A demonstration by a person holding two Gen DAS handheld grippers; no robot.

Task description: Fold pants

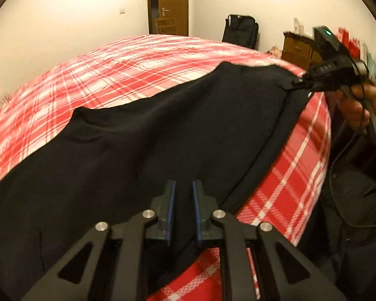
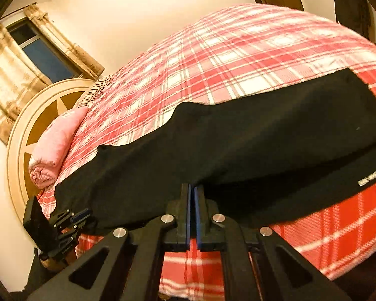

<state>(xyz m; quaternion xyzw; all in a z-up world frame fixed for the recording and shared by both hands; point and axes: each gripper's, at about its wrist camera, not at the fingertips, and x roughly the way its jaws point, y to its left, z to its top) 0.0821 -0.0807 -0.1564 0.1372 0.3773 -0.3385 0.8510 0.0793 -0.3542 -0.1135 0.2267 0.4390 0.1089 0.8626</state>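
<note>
Black pants lie spread across a red and white plaid bed. My left gripper hovers over the near edge of the pants with a clear gap between its blue pads, open and empty. My right gripper is shut on the near edge of the pants. It also shows in the left wrist view, pinching a corner of the pants at the far right. The left gripper appears in the right wrist view at the lower left by the pants' edge.
A rolled pink blanket lies by the round headboard. A window with curtains is behind it. A wooden door, a black bag and a dresser stand beyond the bed.
</note>
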